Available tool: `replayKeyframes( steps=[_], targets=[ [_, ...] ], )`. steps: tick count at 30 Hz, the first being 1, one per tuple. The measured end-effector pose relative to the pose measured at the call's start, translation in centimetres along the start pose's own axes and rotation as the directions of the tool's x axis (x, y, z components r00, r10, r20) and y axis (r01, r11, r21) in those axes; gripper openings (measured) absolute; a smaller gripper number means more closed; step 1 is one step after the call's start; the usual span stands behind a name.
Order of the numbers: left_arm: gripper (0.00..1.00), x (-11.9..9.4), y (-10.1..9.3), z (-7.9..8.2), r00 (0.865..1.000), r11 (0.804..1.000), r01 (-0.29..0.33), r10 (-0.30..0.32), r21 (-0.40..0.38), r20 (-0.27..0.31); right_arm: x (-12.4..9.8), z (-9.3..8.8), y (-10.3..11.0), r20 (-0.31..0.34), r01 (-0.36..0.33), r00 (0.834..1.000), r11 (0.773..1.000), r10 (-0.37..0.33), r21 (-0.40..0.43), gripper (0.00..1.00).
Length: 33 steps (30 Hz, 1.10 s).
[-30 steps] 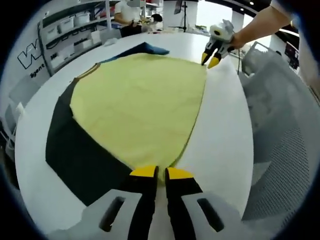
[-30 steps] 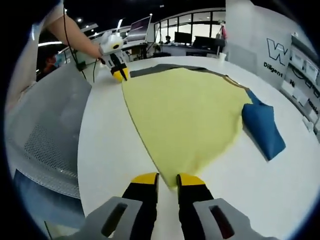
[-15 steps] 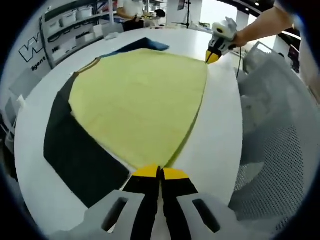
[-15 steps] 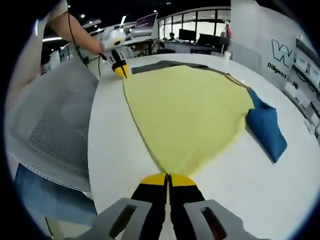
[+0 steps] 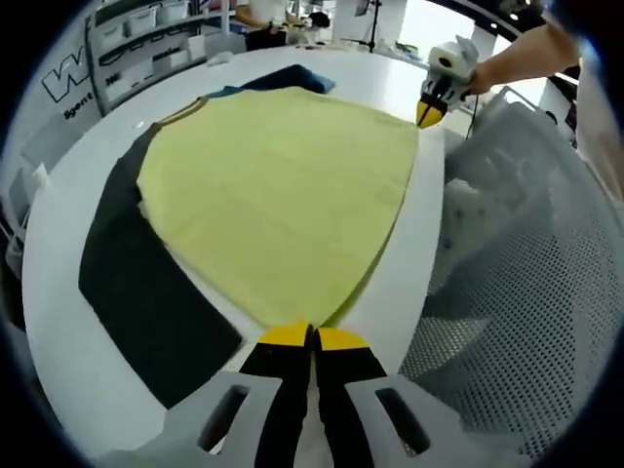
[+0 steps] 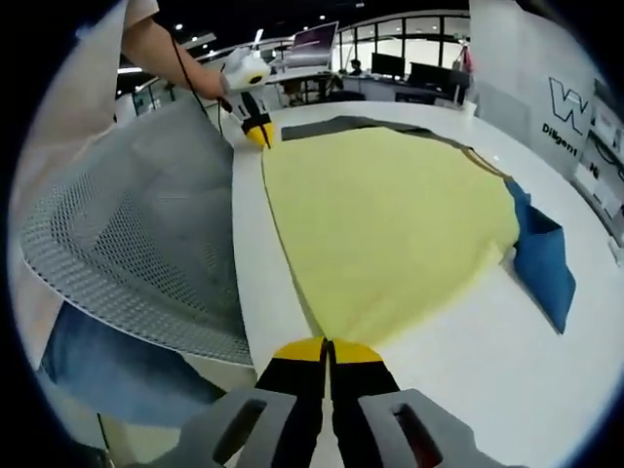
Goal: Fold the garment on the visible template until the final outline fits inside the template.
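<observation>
A yellow garment (image 5: 273, 185) lies flat on the white table (image 5: 58, 292), over a dark template (image 5: 146, 302) that shows along one side. A blue sleeve (image 6: 541, 258) sticks out at the far side. My left gripper (image 5: 312, 336) is shut on the near hem corner. The right gripper (image 5: 429, 109) comes into the left gripper view at the far hem corner, jaws together on the cloth. In the right gripper view my right gripper (image 6: 329, 346) is shut on its hem corner, with the garment (image 6: 390, 224), the template (image 6: 341, 124) and the left gripper (image 6: 257, 133) beyond it.
A grey mesh chair (image 5: 526, 312) stands close against the table edge beside both grippers, and it is seen as the chair (image 6: 136, 253) in the right gripper view. Shelves with boxes (image 5: 146, 24) and desks with monitors (image 6: 390, 68) lie beyond the table.
Both grippers went from open to shut on the hem corners. Both views have since drawn back toward the table edge, so more of the chair shows.
</observation>
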<state>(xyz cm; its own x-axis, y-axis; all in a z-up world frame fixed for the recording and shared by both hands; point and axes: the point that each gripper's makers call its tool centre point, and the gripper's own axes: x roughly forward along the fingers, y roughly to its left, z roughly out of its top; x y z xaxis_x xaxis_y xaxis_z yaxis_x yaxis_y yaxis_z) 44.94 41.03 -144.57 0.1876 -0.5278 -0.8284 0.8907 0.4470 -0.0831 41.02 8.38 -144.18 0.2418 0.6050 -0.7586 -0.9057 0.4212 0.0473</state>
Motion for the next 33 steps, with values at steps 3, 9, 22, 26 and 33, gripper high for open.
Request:
replayKeyframes(
  steps=[3,9,22,26,33],
  targets=[
    [0.01,-0.1,-0.4,-0.3,1.000,1.000,0.006,-0.006,0.001,0.000,0.0,-0.3,0.4,-0.003,0.001,1.000,1.000,-0.001,0.011,0.00],
    [0.01,-0.1,-0.5,-0.2,1.000,1.000,0.001,-0.001,0.001,0.006,0.1,-0.4,0.6,-0.001,0.010,1.000,1.000,-0.010,0.017,0.00],
    [0.01,0.1,-1.3,0.0,0.999,0.998,0.040,-0.039,-0.040,0.017,0.3,-0.4,0.5,-0.008,0.014,1.000,0.999,-0.014,0.031,0.00],
    [0.02,0.1,-1.2,0.1,0.999,0.998,0.045,-0.043,-0.054,0.023,0.3,-0.5,0.3,-0.014,0.016,1.000,0.999,-0.015,0.042,0.00],
    [0.12,-1.7,0.3,0.3,0.996,0.996,-0.005,0.014,-0.093,0.093,-0.1,0.3,0.5,-0.002,0.007,1.000,0.999,-0.007,0.047,0.00]
  ],
)
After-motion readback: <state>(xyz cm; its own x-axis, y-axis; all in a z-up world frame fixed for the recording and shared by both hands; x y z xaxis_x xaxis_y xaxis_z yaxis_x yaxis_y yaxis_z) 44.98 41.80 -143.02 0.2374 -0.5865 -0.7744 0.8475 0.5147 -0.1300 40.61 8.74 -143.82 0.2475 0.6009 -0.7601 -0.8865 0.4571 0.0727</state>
